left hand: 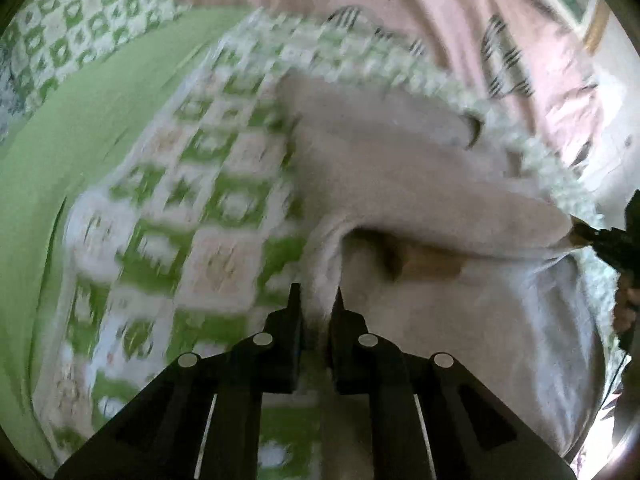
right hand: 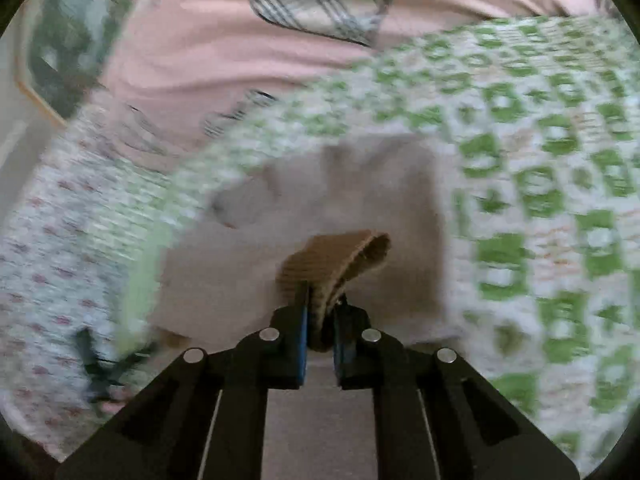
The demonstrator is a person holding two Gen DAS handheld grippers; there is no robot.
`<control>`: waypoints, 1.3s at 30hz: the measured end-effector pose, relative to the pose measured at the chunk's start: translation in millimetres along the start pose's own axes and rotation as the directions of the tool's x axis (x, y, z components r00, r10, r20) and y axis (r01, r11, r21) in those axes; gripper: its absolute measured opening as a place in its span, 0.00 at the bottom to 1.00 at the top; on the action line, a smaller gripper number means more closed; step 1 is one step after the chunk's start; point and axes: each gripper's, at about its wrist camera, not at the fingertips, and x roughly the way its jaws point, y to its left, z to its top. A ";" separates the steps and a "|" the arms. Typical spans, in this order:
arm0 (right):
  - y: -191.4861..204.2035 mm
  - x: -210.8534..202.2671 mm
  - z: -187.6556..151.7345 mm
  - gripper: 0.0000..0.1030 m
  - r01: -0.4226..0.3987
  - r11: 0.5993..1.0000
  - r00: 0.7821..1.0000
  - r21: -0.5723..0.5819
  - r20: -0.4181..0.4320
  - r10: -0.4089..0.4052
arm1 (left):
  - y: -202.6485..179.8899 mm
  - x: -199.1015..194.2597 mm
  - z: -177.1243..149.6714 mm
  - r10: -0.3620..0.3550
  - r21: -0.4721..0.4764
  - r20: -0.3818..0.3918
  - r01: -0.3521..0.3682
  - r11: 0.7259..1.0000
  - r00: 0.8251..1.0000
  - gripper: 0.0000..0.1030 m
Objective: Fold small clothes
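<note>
A small beige garment (left hand: 400, 176) lies on a green-and-white patterned bedspread (left hand: 208, 184). My left gripper (left hand: 317, 300) is shut on the garment's pale edge and lifts a fold of it. My right gripper (right hand: 322, 300) is shut on the garment's brown ribbed band (right hand: 336, 260), with the rest of the garment (right hand: 344, 184) spread beyond it. In the left wrist view the right gripper (left hand: 588, 236) pinches the garment's far corner at the right edge. Both views are blurred by motion.
A person in a pink shirt (right hand: 224, 40) with striped shapes stands at the far side of the bed. A plain green sheet (left hand: 80, 128) lies at the left. A floral-print cloth (right hand: 48, 248) covers the bed's left part in the right wrist view.
</note>
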 end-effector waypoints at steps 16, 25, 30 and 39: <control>-10.0 16.9 -13.4 0.28 0.026 1.000 0.999 0.014 -0.048 -0.025 | 24.8 65.8 135.5 -0.102 -0.109 -0.042 0.097 0.989 0.994 0.65; 1.5 -5.0 -8.9 0.08 -0.056 0.997 0.996 -0.045 0.074 0.059 | 6.8 39.8 140.9 -0.137 0.002 0.258 0.141 0.990 0.956 0.07; -1.8 18.7 -6.6 0.08 0.062 0.997 0.998 -0.042 0.002 -0.062 | 10.6 77.8 138.4 -0.022 -0.009 0.144 0.024 1.000 0.989 0.08; -2.6 -9.8 -19.3 0.11 0.093 0.996 0.995 -0.005 0.024 -0.093 | 22.9 12.8 103.9 -0.072 -0.038 0.120 0.077 0.996 0.990 0.28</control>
